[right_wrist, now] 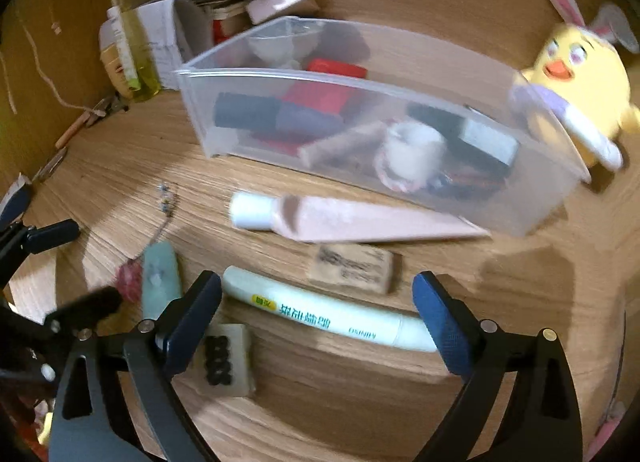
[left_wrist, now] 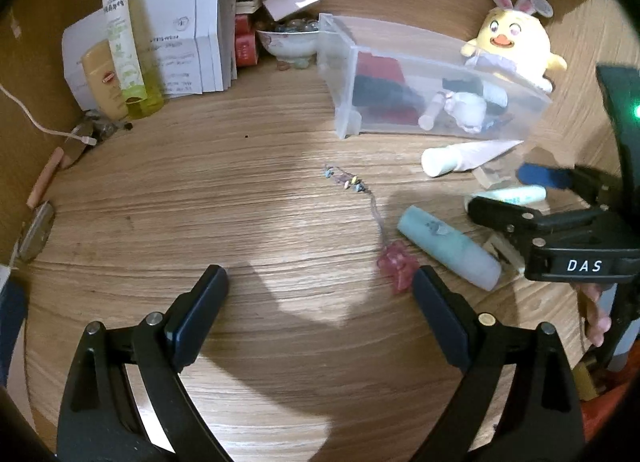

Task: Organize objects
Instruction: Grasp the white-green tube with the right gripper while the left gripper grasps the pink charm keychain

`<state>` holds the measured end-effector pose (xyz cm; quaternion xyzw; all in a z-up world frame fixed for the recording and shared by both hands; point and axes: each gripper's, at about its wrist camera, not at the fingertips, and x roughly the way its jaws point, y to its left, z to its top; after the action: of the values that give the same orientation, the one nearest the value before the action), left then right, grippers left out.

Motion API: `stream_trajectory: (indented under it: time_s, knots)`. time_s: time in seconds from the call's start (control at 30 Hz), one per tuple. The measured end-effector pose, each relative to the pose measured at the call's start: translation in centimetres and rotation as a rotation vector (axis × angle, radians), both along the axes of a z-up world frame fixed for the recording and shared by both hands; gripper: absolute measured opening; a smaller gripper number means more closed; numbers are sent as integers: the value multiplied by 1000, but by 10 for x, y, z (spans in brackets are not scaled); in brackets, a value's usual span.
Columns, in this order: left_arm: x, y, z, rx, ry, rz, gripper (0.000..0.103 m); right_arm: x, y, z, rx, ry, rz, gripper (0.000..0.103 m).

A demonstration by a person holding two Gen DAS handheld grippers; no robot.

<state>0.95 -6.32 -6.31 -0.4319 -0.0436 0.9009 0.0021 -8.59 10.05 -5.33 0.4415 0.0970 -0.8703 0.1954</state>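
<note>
Both grippers hover with jaws spread over a cluttered wooden table [left_wrist: 248, 198], nothing held.

The right gripper [right_wrist: 318, 314] has its jaws wide apart around a white tube with green lettering [right_wrist: 320, 316], which lies crosswise on the table between the two fingertips, its cap end just beside the right-hand blue pad [right_wrist: 440, 326]; whether either pad touches it cannot be told. A small white tile with black marks [right_wrist: 226, 360] lies just beside the other pad. Beyond are a wooden stamp block [right_wrist: 354, 268], a pink tube with white cap [right_wrist: 340, 218] and a clear plastic bin [right_wrist: 532, 218]. The left gripper [left_wrist: 320, 294] is open over bare wood; a pink translucent charm [left_wrist: 398, 266] lies just beside its right-hand jaw, with a pale blue tube [left_wrist: 448, 246] beyond.
</note>
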Motion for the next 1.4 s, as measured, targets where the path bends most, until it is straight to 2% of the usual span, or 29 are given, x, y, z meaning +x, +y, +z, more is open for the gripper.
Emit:
stream_trajectory:
  time_s: [0.1,0.17,0.2,0.23,0.37,0.5,0.53,0.6,0.67,0.87,0.93,1.0,1.1,1.3,1.4]
  knots:
    - [-2,5,3,12,12,-12,95,-1,17,2,-45,-27,-25,95]
    - [-5,9,3,-2,17,-19,86,-3,28,4,-72,-41,-48,95]
    - [-7,13,2,-8,3,-32,75,-3,32,5,-72,-42,-58,95]
    - [-9,15,1,-5,-3,-41,73,-2,35,5,-68,-40,-65,95]
    - [-10,20,2,-21,2,-50,69,1,47,5,-62,-32,-79,95]
    - [-9,21,1,-30,4,-45,63,3,51,6,-91,-38,-39,92]
    - [-9,20,2,-31,3,-44,59,3,51,6,-89,-35,-32,90]
    - [-8,19,2,-25,2,-44,55,3,48,4,-76,-38,-6,77]
    - [-6,17,2,-16,5,-44,51,3,44,4,-66,-31,21,71]
    - [-6,15,3,-11,13,-40,39,7,33,1,-38,-3,96,43]
    - [-8,15,3,-6,15,-43,32,9,34,1,-46,1,101,37]
    - [-8,15,3,-3,13,-48,23,10,36,1,-57,-1,104,27]
    - [-8,12,4,15,3,-48,22,13,41,0,-72,-6,111,17]
    - [-1,4,16,58,32,-27,22,16,44,0,-85,-1,105,14]
    - [1,5,23,49,53,-22,22,18,43,1,-97,7,107,14]
